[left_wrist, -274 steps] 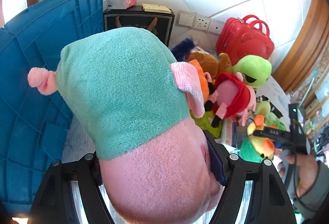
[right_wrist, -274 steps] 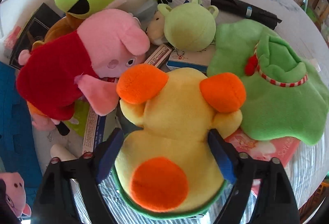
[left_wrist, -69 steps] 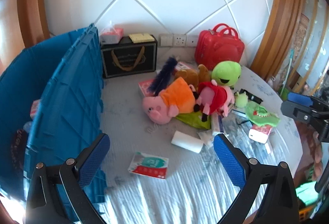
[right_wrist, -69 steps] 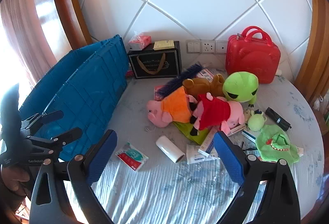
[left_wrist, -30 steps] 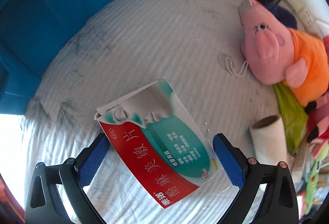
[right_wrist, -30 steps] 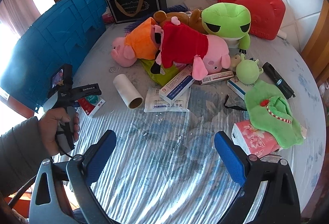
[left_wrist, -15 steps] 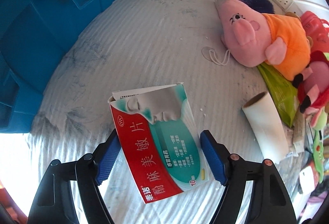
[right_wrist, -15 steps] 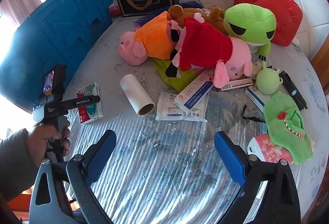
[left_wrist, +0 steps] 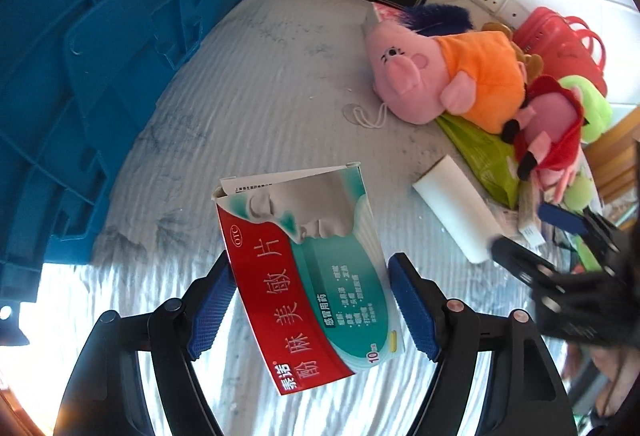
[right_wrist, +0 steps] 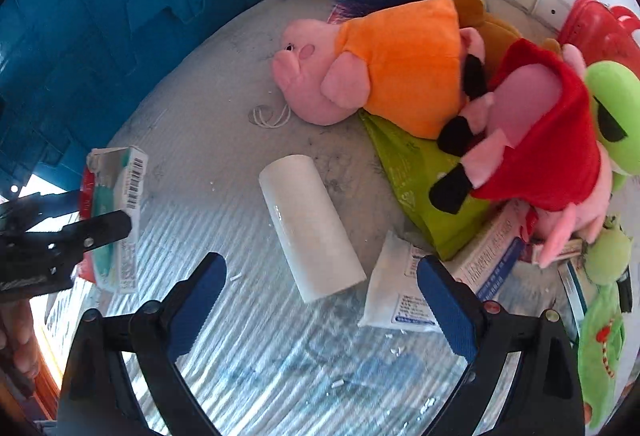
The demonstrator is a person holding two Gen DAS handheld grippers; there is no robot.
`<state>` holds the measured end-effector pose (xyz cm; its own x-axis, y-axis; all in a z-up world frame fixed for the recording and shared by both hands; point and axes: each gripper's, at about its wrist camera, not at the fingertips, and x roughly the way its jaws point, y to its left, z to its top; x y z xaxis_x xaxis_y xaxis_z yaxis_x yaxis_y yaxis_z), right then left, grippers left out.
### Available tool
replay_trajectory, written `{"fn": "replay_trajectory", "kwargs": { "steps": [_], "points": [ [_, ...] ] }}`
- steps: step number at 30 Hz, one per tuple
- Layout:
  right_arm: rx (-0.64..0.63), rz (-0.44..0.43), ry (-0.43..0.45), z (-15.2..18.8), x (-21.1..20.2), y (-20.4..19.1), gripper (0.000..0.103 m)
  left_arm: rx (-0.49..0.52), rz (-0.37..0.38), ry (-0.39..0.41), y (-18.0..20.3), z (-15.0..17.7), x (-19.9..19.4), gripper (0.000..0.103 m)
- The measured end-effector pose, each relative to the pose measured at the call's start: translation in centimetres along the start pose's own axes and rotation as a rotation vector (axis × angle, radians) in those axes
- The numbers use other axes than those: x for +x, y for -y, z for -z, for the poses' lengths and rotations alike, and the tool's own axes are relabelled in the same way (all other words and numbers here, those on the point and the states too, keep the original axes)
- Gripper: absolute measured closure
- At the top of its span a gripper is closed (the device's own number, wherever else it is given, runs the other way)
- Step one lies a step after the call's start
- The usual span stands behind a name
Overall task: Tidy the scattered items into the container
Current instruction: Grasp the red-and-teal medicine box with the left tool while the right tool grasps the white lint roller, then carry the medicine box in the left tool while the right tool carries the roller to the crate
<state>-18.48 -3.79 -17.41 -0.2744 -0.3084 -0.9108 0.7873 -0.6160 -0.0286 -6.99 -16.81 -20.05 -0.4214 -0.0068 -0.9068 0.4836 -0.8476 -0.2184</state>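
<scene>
Medicine box (left_wrist: 308, 272) sits clamped between the left tongs (left_wrist: 310, 310), long axis running forward along the fingers. Blue container (left_wrist: 100, 56) lies ahead-left of them. Right tongs (right_wrist: 320, 312) gape empty over the paper roll (right_wrist: 310, 228), its axis roughly fore-aft between the fingers.

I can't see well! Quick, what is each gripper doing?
Left gripper: closed on the medicine box.
Right gripper: open, empty, over the white roll.
</scene>
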Motion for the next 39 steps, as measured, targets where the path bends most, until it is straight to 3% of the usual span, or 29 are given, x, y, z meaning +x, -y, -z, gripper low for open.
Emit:
{"fn": "replay_trajectory", "kwargs": {
  "steps": [8,11,13,15,27,39],
  "points": [
    [-0.073,0.005,-0.053,-1.6,4.8,-1.3,0.007,0.020,0.004,0.003,-1.3,1.0,-1.8,0.027],
    [-0.101,0.002,-0.084,-1.5,5.8,-1.6,0.027,0.018,0.001,0.006,-1.8,1.2,-2.1,0.027],
    [-0.110,0.016,-0.104,-1.1,6.3,-1.5,0.048,0.012,-0.002,0.007,-1.9,1.2,-2.2,0.027],
    [-0.100,0.015,-0.114,-0.9,6.4,-1.2,0.056,0.013,-0.006,0.009,-1.8,1.3,-2.2,0.027],
    [-0.084,-0.007,-0.085,1.0,3.1,-0.9,0.058,0.041,-0.008,0.021,-0.7,2.3,-3.9,0.027],
    [-0.046,0.007,-0.047,3.5,-2.8,0.1,0.058,0.082,0.018,0.074,1.7,3.5,-8.0,0.027]
  ]
}}
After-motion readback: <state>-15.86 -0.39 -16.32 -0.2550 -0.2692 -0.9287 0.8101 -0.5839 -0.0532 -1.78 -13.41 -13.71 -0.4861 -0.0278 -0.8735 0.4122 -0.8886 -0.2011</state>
